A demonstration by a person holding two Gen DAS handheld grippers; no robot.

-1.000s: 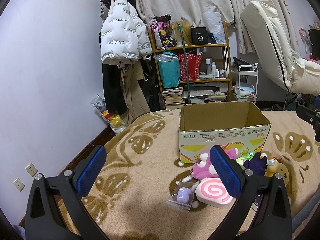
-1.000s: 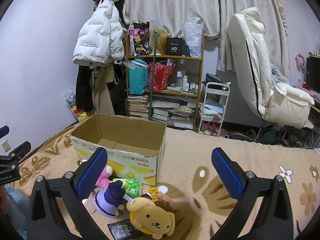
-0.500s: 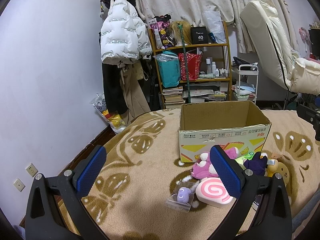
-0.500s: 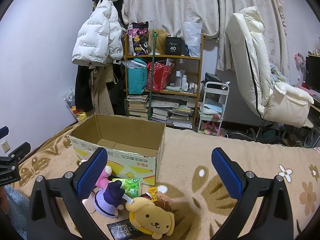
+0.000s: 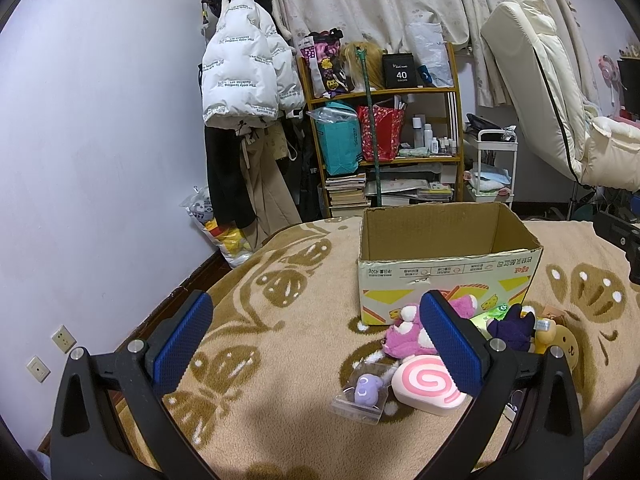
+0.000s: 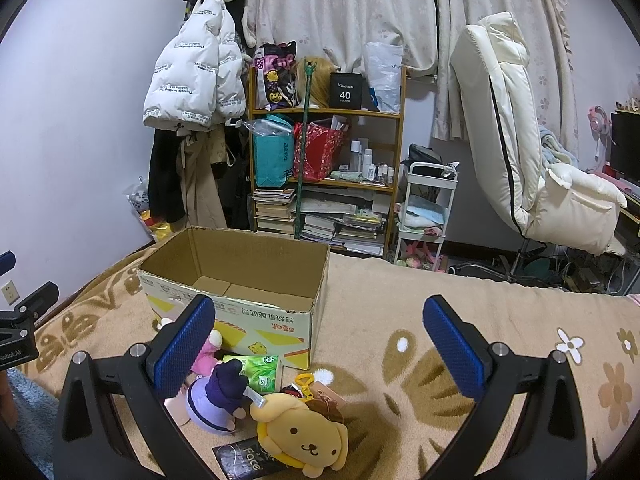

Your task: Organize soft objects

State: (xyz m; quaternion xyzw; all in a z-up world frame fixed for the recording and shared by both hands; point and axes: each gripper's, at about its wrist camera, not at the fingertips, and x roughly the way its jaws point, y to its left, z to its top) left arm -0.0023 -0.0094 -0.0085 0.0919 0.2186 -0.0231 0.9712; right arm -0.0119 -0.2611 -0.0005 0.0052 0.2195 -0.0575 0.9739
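We're holding both grippers above the patterned blanket point(image 5: 280, 320), both spread wide with nothing between the pads. Left gripper point(image 5: 316, 336) is hovering over bare blanket, left of the toy pile. Right gripper point(image 6: 318, 344) is hovering with the pile at its left finger.

Cardboard box point(image 5: 444, 264) is sitting open-topped on the blanket; interior is showing only bare cardboard from the right wrist view point(image 6: 248, 280).

Soft objects are all lying outside, clustered against the box's front face:
- pink plush point(image 5: 404, 336) touching the box front
- pink swirl cushion point(image 5: 424, 384) just in front of it
- small purple toy in a clear bag point(image 5: 364, 392) beside the cushion
- dark purple plush point(image 6: 224, 396) lying between the pink one and the yellow dog
- yellow dog plush point(image 6: 304, 436) nearest the right camera, lying partly over a dark packet point(image 6: 244, 460)
- green packet point(image 6: 256, 372) lying against the box front

We're seeing a bookshelf point(image 6: 324, 176) and a white jacket point(image 5: 240, 80) behind, well apart from the box.
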